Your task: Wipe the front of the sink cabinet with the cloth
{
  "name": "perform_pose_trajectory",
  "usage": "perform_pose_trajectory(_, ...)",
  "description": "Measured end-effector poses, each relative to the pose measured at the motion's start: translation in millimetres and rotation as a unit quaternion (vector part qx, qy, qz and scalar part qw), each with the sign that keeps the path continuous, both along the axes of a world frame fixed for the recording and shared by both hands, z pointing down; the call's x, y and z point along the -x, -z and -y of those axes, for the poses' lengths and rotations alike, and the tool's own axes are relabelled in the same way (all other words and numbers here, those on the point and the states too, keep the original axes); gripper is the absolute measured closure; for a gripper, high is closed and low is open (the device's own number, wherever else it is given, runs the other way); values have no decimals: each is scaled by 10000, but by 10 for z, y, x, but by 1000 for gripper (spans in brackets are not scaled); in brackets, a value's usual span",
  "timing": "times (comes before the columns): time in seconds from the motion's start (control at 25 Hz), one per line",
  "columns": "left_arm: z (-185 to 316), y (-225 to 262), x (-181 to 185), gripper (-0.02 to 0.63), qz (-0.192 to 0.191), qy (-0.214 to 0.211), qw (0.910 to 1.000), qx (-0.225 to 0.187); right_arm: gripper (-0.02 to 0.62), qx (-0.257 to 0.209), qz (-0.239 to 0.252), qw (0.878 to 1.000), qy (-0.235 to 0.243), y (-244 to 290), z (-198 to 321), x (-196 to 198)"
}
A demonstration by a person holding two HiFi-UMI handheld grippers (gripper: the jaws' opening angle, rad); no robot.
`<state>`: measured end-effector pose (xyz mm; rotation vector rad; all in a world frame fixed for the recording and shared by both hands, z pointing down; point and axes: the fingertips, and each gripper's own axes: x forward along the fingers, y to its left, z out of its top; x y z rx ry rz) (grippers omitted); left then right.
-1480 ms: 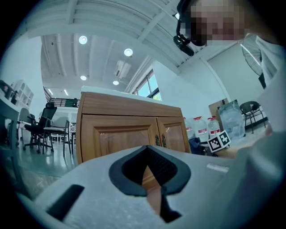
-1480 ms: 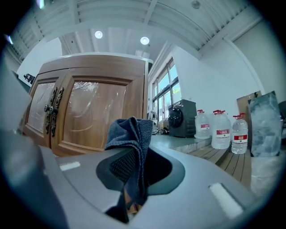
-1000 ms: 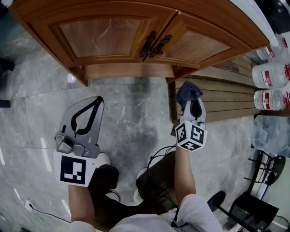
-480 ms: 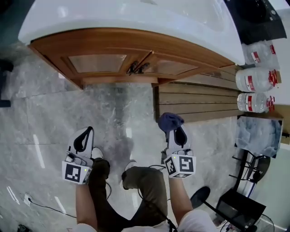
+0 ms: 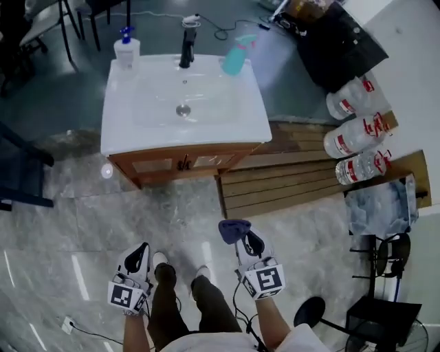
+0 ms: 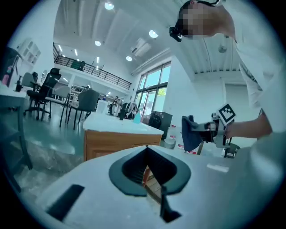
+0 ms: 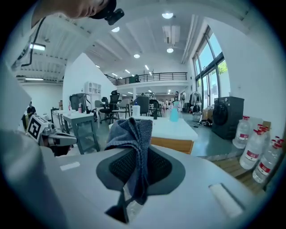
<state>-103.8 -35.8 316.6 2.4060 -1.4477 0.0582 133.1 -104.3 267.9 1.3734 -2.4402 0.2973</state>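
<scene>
Dark blue cloth (image 5: pixel 234 229) at lower centre; orange-brown wooden sink cabinet (image 5: pixel 180 163) under a white basin (image 5: pixel 127 130); grey marbled floor (image 5: pixel 82 220); teal spray bottle (image 5: pixel 234 60).

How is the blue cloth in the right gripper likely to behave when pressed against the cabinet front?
Probably floppy: the cloth bunches and droops in folds over the right gripper. Likely light, since one small pinch holds it up. It should flatten and conform rather than stay stiff.

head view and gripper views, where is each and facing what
Head view: on the head, steeply down at sink cabinet; forearms, legs, left gripper, right gripper show.
Left gripper view: along shut jaws toward the cabinet; torso shows.
Right gripper view: along jaws clamping the cloth, toward the cabinet; head shows.
Gripper views share the cabinet.
</scene>
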Motion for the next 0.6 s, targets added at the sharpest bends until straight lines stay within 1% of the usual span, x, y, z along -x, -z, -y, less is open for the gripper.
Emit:
perform_pose_trajectory(0.12,-34,811,-18,604,123,-63,9996,-232,525,-119,363,9989,272,842,13,73)
perform_pose_trajectory(0.2,-105,1333,-66,604,172,-55,9991,-382,525,-428,443,9972,433,1470,-21,62)
perform_pose_trajectory(0.32,-257,2013,-167,604,91,59,9980,-621,525,-1013,495,9920,560,2343,-139,-33)
perform_pose_trajectory(0.44,-400,2472,-336,604,118,-40,9967,-805,525,-1445,631,9852,667,3020,-325,-155)
perform_pose_trajectory(0.52,-430,2706,-421,604,187,-151,9952,-950,524,-1642,859,9799,733,3358,-468,-230)
perform_pose_trajectory(0.6,-381,2947,-454,604,194,-164,9934,-1121,525,-1853,1101,9734,780,3619,-582,-305)
